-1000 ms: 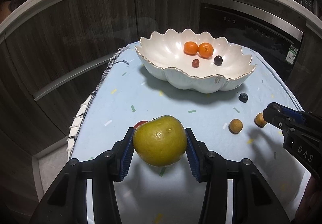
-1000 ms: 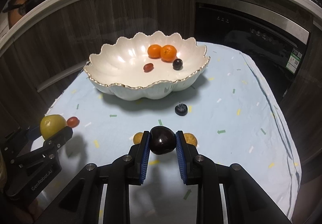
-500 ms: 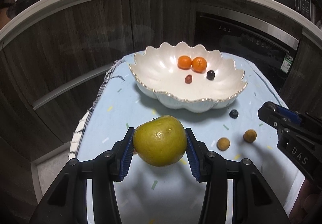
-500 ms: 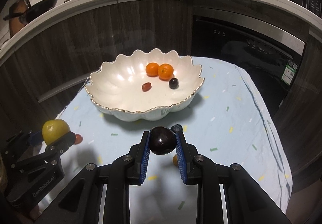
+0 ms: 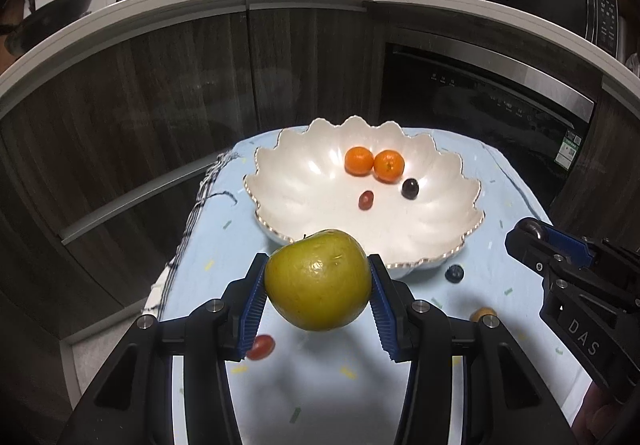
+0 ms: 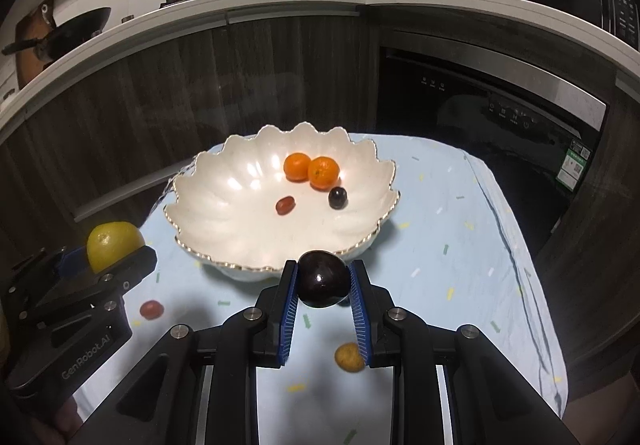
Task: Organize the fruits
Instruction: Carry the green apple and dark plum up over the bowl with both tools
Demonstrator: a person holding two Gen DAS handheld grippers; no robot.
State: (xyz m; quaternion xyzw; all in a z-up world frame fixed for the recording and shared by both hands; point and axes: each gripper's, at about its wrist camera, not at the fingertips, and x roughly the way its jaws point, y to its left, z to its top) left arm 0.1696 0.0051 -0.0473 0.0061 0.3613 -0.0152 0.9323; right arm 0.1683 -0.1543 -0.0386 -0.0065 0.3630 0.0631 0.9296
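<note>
White bowl lies just ahead of both grippers: left gripper jaws clamp the apple, right gripper jaws clamp the plum.

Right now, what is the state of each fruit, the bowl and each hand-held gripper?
Left hand-held gripper: shut on green apple, off the cloth.
Right hand-held gripper: shut on dark plum, lifted.
White bowl: upright, holds two oranges, red grape, dark grape.
Cherry tomato, blueberry, brown fruit: on cloth, outside bowl.
</note>
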